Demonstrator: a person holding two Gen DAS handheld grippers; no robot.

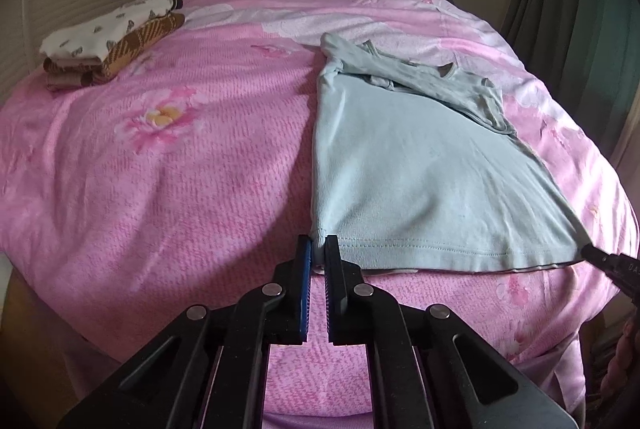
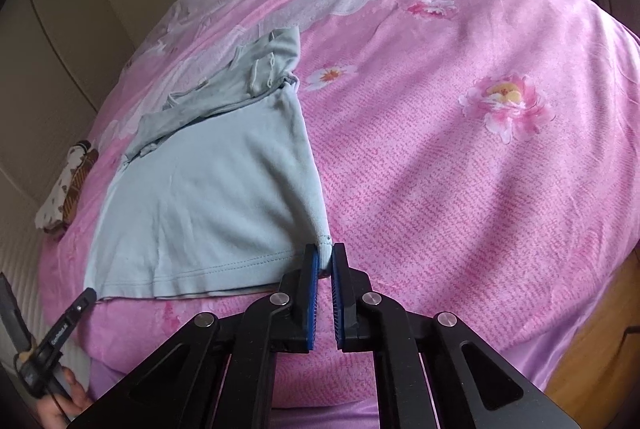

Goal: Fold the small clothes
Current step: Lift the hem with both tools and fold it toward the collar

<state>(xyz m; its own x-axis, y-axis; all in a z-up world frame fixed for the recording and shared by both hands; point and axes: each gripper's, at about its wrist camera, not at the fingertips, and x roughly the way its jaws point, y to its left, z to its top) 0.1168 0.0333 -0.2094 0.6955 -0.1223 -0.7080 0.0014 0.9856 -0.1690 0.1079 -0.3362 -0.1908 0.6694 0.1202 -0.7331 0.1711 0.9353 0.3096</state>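
Pink floral bedspread (image 1: 160,169) carries a pale-blue T-shirt (image 1: 420,181) lying flat at its near edge. Left gripper (image 1: 319,249) and right gripper (image 2: 325,256) each pinch a bottom hem corner, jaws nearly closed. Folded clothes stack (image 1: 108,37) sits at the far-left edge.

Pale blue shirt (image 1: 420,165), sleeves folded in, flat on bed.

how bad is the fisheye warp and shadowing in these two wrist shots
Left wrist view: strong barrel warp bulges the pink floral bedspread into a dome, corners vignetted black, folded clothes stack soft but readable. Right wrist view: same bulge, diagonal shadow bands across the bedspread, pale blue t-shirt evenly lit, no glare.
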